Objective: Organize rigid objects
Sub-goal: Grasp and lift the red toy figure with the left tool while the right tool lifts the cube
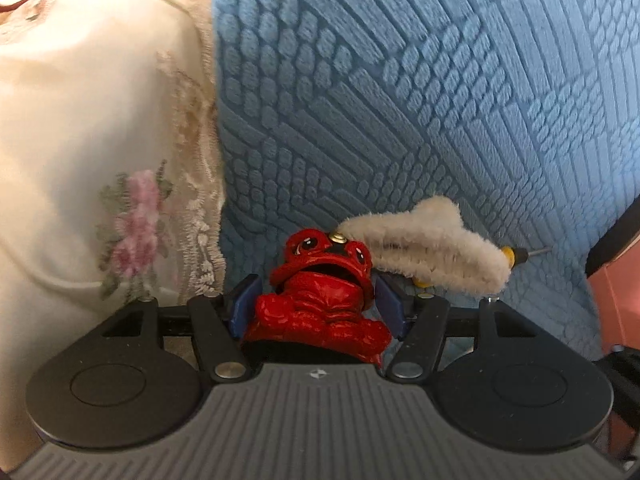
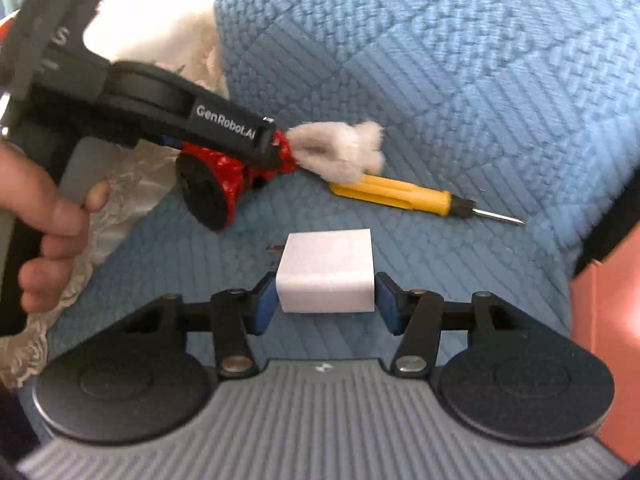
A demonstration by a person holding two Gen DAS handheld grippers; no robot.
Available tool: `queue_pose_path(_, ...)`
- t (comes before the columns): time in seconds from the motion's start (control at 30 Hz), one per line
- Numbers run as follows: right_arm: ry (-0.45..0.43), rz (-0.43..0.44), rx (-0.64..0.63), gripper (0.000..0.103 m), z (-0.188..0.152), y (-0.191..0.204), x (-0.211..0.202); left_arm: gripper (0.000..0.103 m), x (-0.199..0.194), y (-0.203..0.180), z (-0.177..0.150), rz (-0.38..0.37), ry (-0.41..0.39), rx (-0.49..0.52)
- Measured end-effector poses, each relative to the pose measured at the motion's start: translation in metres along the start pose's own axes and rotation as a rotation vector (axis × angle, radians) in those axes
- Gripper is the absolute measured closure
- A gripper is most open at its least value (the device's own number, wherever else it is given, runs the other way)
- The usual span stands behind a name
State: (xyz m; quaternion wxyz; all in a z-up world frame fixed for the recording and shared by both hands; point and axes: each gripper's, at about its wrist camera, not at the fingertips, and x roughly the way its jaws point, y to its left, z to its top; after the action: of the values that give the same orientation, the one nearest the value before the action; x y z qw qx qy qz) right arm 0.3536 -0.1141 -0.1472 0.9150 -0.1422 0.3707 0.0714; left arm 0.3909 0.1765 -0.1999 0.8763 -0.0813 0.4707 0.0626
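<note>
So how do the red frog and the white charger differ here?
The frog is glossy red and lumpy with a black base; the charger is a plain white block with prongs. The frog sits in the left gripper, the charger in the right gripper. Both are rigid and gripped between blue pads above the blue cover.

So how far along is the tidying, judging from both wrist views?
Nothing looks put away yet. In hand: the left gripper is closed on the red frog figurine, the right gripper on the white charger block. Left: the yellow screwdriver and white fuzzy piece lie loose on the blue cover.
</note>
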Motion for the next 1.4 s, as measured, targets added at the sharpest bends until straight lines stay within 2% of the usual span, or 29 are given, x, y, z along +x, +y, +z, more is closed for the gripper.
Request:
queue_pose_path(0.27,0.013,-0.03,0.013,0.05,-0.018,-0.005,-0.018,0.038,-0.002,-0.019,-0.007,0.019,0.002,0.069)
queue_pose_path(0.5,0.011,-0.041,0.01,0.05,-0.029,-0.003,-0.028,0.039,-0.021,-0.02,-0.023,-0.012,-0.025,0.016)
queue_pose_path(0.7,0.011,-0.045,0.023,0.05,-0.043,-0.004,-0.043,0.039,-0.056,-0.021,-0.04,-0.024,-0.074,-0.028)
queue_pose_path(0.97,0.0,-0.048,0.04,0.05,-0.06,-0.005,-0.065,0.04,-0.094,-0.024,-0.066,-0.068,-0.102,-0.091)
queue_pose_path(1.4,-0.012,-0.069,0.043,0.05,-0.102,0.0,-0.097,0.04,-0.131,-0.041,-0.114,-0.107,-0.109,-0.106)
